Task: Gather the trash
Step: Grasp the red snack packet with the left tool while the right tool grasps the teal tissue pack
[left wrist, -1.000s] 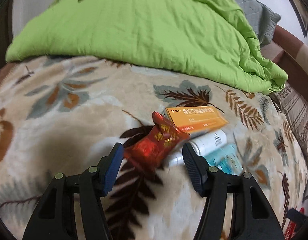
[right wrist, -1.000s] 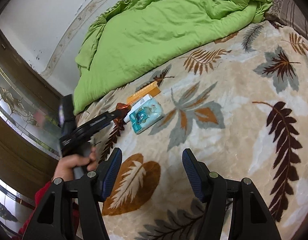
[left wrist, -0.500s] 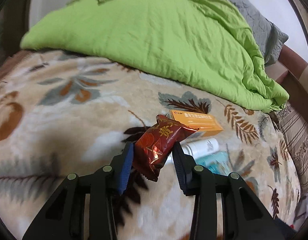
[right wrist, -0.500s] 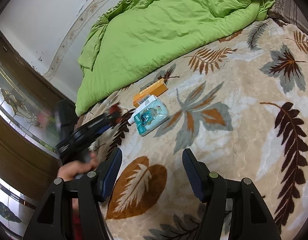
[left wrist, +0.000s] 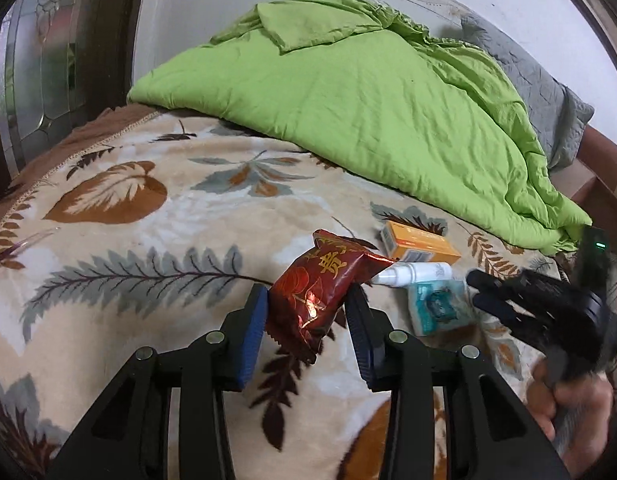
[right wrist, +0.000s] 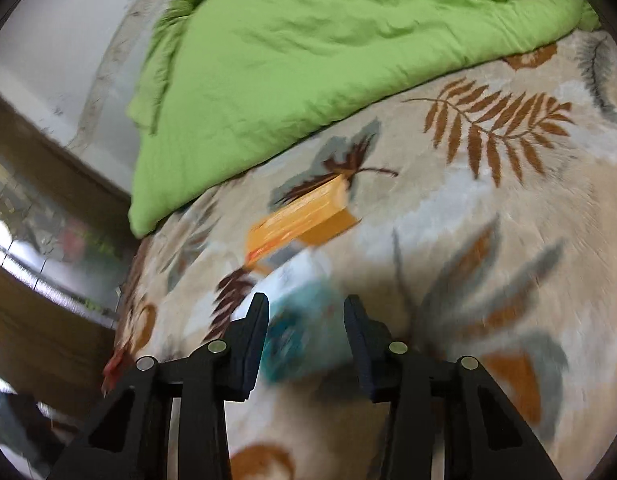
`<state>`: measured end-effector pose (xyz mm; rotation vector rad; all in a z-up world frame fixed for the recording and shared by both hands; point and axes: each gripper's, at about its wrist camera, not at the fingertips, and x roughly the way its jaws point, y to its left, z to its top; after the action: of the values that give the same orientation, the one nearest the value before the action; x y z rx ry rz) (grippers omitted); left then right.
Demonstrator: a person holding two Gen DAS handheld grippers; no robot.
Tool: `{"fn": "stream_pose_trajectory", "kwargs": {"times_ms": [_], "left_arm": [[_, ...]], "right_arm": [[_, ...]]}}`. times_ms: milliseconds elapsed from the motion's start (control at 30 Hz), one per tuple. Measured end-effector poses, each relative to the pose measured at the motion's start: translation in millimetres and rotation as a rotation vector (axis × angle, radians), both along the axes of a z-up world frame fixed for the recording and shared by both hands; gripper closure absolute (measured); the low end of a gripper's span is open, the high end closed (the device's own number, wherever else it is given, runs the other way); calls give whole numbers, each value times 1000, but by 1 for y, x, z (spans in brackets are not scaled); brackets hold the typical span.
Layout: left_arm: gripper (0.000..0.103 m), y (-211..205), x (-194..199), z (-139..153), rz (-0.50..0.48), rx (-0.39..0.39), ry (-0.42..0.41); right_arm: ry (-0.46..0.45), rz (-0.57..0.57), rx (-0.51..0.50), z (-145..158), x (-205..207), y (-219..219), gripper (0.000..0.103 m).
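Left gripper (left wrist: 306, 314): jaws clamped on the red snack wrapper (left wrist: 322, 286), pads pressing both sides, wrapper lifted clear of the leaf-print blanket (left wrist: 148, 240). Beyond the jaws, to the right: orange box (left wrist: 418, 242), white spray bottle (left wrist: 416, 273), teal packet (left wrist: 438, 306), all lying on the bed.

Right gripper (right wrist: 306, 320): jaws closing, teal packet (right wrist: 300, 332) between them. Frame is blurred, so pad contact is unclear; gaps seem to remain on both sides. Orange box (right wrist: 304, 216) sits ahead of the jaws, green duvet (right wrist: 328, 48) further beyond.
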<state>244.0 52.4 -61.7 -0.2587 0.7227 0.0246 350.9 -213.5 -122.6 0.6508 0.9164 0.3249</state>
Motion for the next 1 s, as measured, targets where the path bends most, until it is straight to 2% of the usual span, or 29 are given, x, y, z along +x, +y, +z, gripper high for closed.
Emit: {"fn": "stream_pose_trajectory", "kwargs": {"times_ms": [100, 200, 267, 400, 467, 567, 667, 767, 867, 967, 1000], "left_arm": [[65, 6, 6, -3, -2, 1, -2], [65, 8, 11, -1, -7, 11, -12], [65, 10, 14, 0, -12, 9, -18], [65, 21, 12, 6, 12, -3, -39], [65, 28, 11, 7, 23, -11, -45], [65, 35, 11, 5, 35, -26, -36], [65, 36, 9, 4, 34, -32, -33], [65, 37, 9, 4, 35, -33, -30], [65, 41, 9, 3, 39, -40, -25], [65, 45, 10, 2, 40, -50, -21], [65, 46, 10, 1, 40, -50, -19]], "right_arm": [[31, -27, 15, -13, 14, -4, 60], [52, 28, 66, -15, 7, 5, 60], [77, 95, 66, -14, -8, 18, 60], [152, 310, 150, -16, -61, 53, 60], [174, 370, 153, -15, -80, 63, 60], [88, 331, 80, 5, -83, 58, 59], [-8, 261, -54, 25, -67, 58, 32], [0, 237, -109, 21, -46, 68, 31], [31, 248, -212, 6, -33, 90, 31], [3, 276, -326, -3, -44, 106, 31], [-18, 291, -397, -2, -47, 114, 33]]}}
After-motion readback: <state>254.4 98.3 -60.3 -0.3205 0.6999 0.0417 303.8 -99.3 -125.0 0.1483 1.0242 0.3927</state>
